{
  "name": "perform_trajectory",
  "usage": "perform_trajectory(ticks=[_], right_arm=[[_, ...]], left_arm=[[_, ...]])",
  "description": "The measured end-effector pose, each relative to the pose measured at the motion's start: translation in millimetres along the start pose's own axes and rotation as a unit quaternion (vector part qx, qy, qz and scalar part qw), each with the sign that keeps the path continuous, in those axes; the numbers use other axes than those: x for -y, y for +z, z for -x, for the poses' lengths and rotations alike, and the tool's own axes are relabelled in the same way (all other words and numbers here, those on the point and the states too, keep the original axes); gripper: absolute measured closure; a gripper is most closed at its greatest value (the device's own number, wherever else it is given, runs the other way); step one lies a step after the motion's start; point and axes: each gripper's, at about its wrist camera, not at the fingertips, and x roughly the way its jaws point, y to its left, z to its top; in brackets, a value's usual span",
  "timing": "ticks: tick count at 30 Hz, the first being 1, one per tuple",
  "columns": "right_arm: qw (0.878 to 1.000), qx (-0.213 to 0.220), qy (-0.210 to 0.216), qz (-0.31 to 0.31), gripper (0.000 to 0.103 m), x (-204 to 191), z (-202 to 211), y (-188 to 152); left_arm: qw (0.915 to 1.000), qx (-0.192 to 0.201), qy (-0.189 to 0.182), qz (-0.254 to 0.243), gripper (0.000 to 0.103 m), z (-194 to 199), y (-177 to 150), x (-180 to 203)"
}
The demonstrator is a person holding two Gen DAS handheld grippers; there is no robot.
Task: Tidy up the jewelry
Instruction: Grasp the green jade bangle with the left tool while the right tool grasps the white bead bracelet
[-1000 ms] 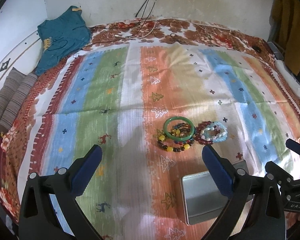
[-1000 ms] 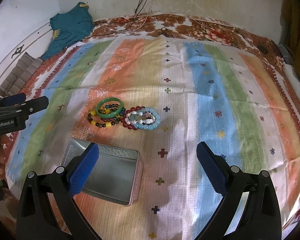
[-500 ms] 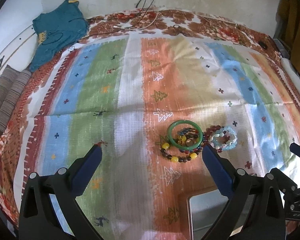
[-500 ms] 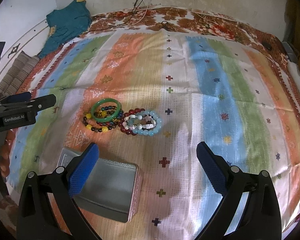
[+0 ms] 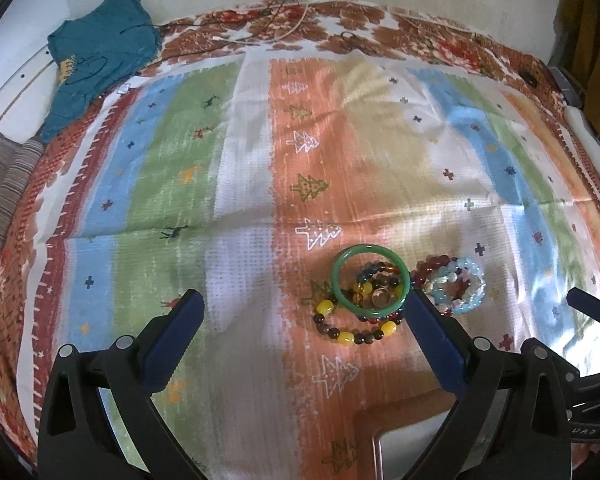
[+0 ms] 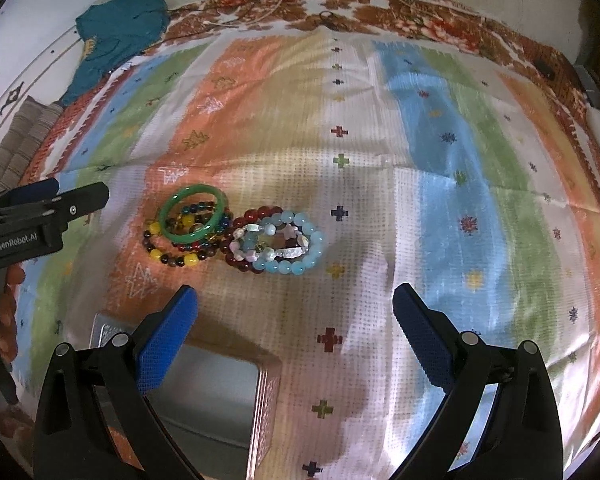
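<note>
Home bedroom: blanket-covered bed (image 5: pixel 260 160), clothes (image 5: pixel 100 56).

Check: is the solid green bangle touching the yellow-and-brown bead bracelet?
Touching. The right wrist view shows the green bangle resting on the yellow-and-brown bead bracelet, overlapping it.

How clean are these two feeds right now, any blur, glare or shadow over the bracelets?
Left wrist view: sharp, strong fisheye bend, a soft shadow falls just short of the green bangle. Right wrist view: slight motion smear on the far cloth, bracelets still readable, pale sheen inside the tin.
</note>
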Motion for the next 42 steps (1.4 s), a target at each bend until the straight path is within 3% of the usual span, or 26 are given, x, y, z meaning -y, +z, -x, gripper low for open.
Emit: perform_trajectory(ticks=[17, 25, 27, 32, 42], right_arm=[[0.999, -0.036, -0.013, -0.004, 0.004, 9.3, -45.4, 17.6], [0.999, -0.045, -0.012, -0.003, 0.005, 9.7, -59.0, 28.1], [0.999, -0.05, -0.011, -0.001, 0.012, 9.2, -62.3, 29.1], [0.998, -0.059, -0.007, -0.001, 0.015, 7.4, -70.6, 32.3], [0.996, -0.084, 0.004, -0.004, 0.053, 7.0, -85.1, 32.2]], left_arm=[[0.9988, -0.037, -0.015, -0.029, 0.006, -47.5, 8.1, 8.3], [0.9979, -0.047, -0.001, -0.046, 0.018, -67.2, 12.3, 10.2], [0.9975, -0.052, -0.001, -0.047, 0.024, -71.6, 12.7, 10.5], [0.9966, -0.064, -0.002, -0.053, 0.038, -83.0, 14.1, 12.3], [0.9949, -0.082, -0.002, -0.058, 0.053, -101.2, 11.3, 10.3]])
